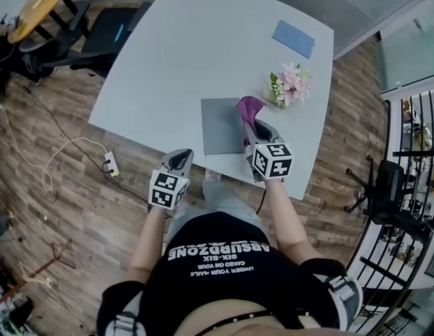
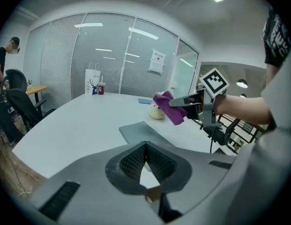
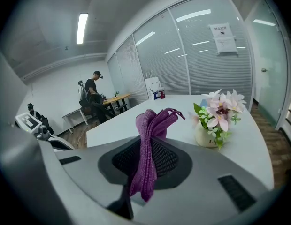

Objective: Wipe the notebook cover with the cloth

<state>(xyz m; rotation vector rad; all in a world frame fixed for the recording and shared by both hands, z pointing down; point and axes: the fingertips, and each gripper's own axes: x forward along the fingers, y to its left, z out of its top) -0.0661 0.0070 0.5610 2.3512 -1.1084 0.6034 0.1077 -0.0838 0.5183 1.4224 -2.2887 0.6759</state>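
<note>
right gripper clamps the purple cloth and holds it raised over the right side of the grey notebook, which lies flat at the near edge of the white table. left gripper jaws are together with nothing between them, left of the notebook

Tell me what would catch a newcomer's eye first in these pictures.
The purple woven cloth stands out most, clamped in the right gripper's jaws over the right edge of the flat grey notebook on the white table. Just beyond it sits a small pot of pink flowers. The left gripper waits at the table's near edge, jaws shut on nothing.
</note>
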